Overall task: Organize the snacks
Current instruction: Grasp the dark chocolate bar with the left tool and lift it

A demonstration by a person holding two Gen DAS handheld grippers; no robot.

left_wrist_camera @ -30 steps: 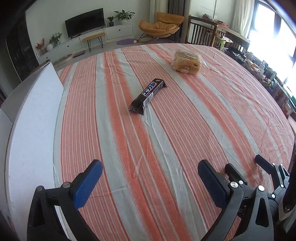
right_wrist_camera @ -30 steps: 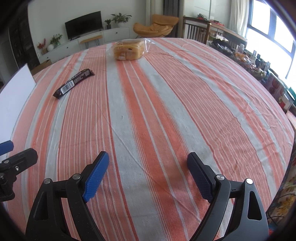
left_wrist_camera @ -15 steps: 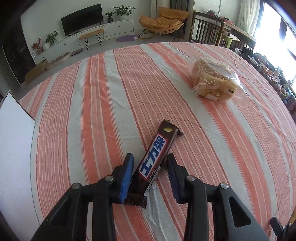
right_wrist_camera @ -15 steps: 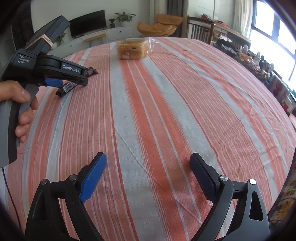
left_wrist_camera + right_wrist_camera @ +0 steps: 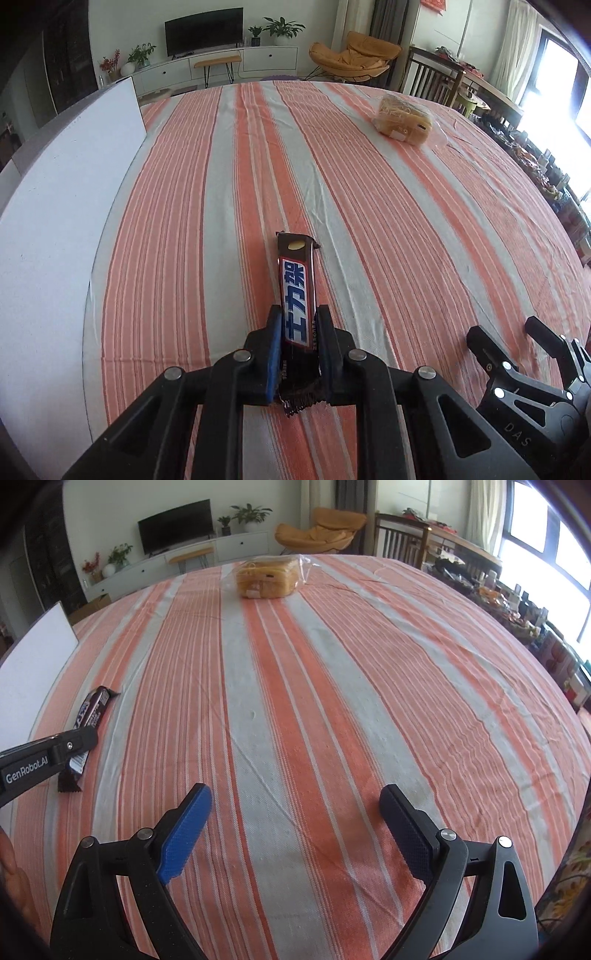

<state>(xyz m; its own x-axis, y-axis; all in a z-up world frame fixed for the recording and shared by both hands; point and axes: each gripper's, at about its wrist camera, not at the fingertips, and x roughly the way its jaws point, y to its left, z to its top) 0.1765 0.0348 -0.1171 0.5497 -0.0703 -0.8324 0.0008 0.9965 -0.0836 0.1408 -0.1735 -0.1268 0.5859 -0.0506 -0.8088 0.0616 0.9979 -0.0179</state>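
The left gripper [image 5: 298,325] is clamped on the near end of the dark chocolate bar [image 5: 297,295], whose far end points away along the striped tablecloth [image 5: 406,229]. The bagged bread [image 5: 404,119] lies well beyond the bar, toward the cloth's far right part (clear wrapper, yellow loaf). A white board [image 5: 55,206] lies along the cloth's left edge. The right gripper [image 5: 295,805] hovers above the cloth to the right of the bar, jaws wide apart, holding nothing
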